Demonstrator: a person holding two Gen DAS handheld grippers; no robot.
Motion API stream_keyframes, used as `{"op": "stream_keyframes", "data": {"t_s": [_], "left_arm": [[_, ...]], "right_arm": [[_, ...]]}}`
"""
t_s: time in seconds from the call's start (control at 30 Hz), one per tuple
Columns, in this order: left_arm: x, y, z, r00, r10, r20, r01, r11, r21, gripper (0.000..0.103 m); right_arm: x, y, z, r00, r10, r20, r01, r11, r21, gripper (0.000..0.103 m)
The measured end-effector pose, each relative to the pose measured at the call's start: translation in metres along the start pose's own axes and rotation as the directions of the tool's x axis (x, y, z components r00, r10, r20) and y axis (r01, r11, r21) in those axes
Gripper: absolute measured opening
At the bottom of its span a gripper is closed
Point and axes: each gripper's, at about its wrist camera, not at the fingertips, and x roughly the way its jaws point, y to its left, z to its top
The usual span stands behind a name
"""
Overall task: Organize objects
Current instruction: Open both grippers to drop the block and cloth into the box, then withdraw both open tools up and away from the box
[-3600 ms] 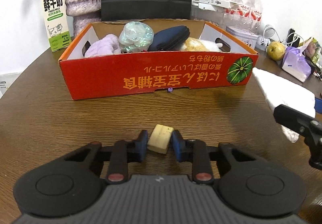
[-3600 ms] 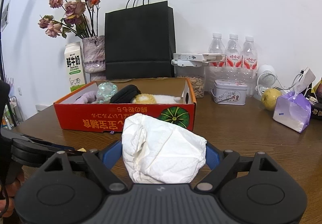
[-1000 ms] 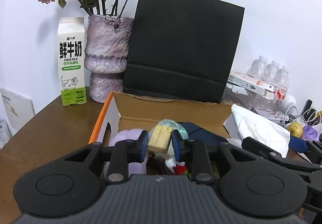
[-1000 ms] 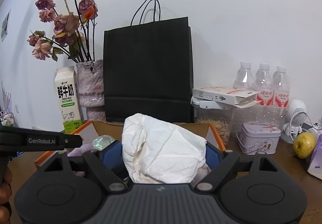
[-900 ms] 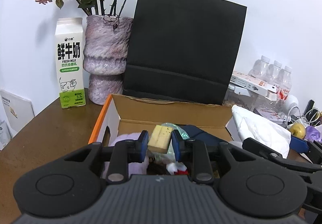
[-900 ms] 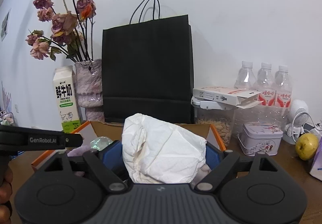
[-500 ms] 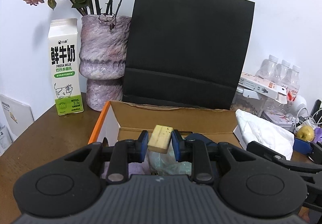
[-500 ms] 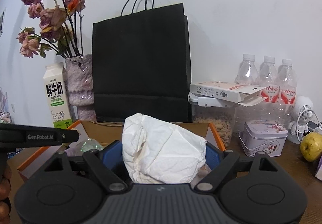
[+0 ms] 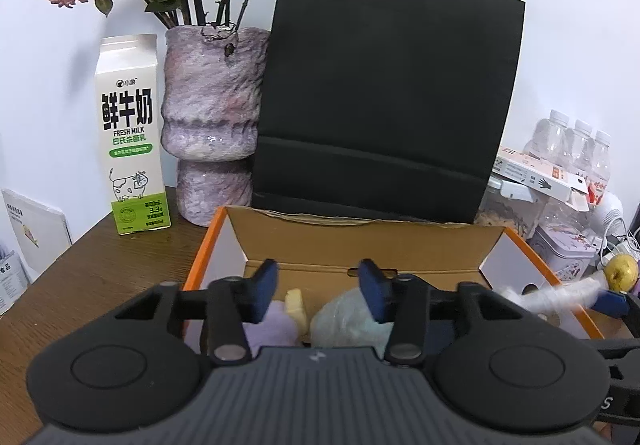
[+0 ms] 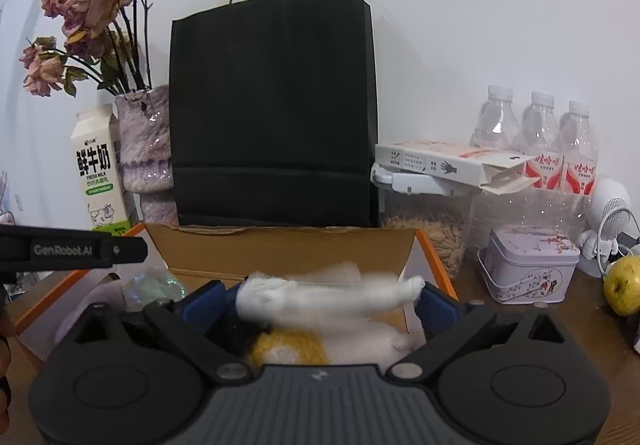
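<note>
- The yellow block (image 9: 295,303) lies in the orange box (image 9: 208,245), between purple and pale-green items, below the spread-apart left gripper (image 9: 318,287).
- The white bag (image 10: 328,295), blurred, spans the right gripper (image 10: 320,303); whether it is clamped, I cannot tell.
- Best to lift both grippers straight up, clear of the box walls.

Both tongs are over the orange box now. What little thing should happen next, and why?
Probably lift the left tongs straight up and away: they stand open, and the small yellow block already lies in the orange box beside the purple bundle. The white cloth looks blurred between the right tongs, apparently dropping.
</note>
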Motion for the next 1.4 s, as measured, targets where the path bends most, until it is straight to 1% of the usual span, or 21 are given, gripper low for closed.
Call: {"op": "stream_keyframes", "data": {"t_s": [0.03,0.1,0.13,0.2,0.27,0.33,0.37,0.63,0.97,1.23,1.4], "left_arm": [[0.0,0.0,0.0,1.0,0.001,0.001,-0.001,1.0,-0.001,0.054],[-0.001,0.0,0.0,1.0,-0.002,0.007,0.002,1.0,-0.001,0.066],[-0.002,0.0,0.0,1.0,-0.003,0.013,0.003,1.0,0.0,0.069],[-0.003,-0.001,-0.001,1.0,-0.002,0.023,0.002,1.0,0.004,0.081],[-0.005,-0.002,-0.001,1.0,-0.003,0.031,0.003,1.0,0.007,0.087],[-0.007,-0.003,-0.001,0.999,-0.001,0.034,0.001,1.0,0.009,0.096],[-0.008,-0.003,-0.001,0.999,0.002,0.039,-0.002,1.0,0.009,0.102],[-0.014,-0.004,-0.001,1.0,0.002,0.031,-0.003,1.0,0.017,0.103],[-0.035,-0.001,-0.004,0.999,0.004,0.042,-0.005,1.0,0.021,0.103],[-0.058,-0.001,-0.011,0.999,-0.008,0.032,0.008,1.0,0.02,0.103],[-0.077,0.002,-0.018,0.999,-0.012,0.031,0.011,1.0,0.013,0.103]], "right_arm": [[0.0,0.0,0.0,1.0,-0.002,-0.001,0.002,1.0,0.0,0.103],[0.0,0.0,0.0,1.0,-0.004,-0.004,0.004,1.0,-0.002,0.103],[0.0,0.0,0.0,1.0,-0.005,-0.004,0.005,1.0,-0.004,0.103],[0.0,0.001,0.0,1.0,-0.007,-0.005,0.007,1.0,-0.006,0.103],[0.0,0.001,0.0,1.0,-0.008,-0.006,0.008,1.0,-0.007,0.103],[-0.001,0.001,-0.001,1.0,-0.01,-0.005,0.01,1.0,-0.009,0.103],[-0.001,0.001,-0.001,1.0,-0.01,-0.005,0.01,1.0,-0.009,0.103],[-0.008,0.003,-0.001,1.0,-0.014,-0.002,0.014,0.999,-0.028,0.103],[-0.026,0.01,0.0,1.0,-0.009,0.009,0.009,0.998,-0.056,0.103],[-0.045,0.013,-0.003,1.0,-0.006,0.008,0.007,0.998,-0.06,0.103],[-0.065,0.013,-0.008,1.0,-0.006,0.004,0.006,0.999,-0.053,0.103]]}}
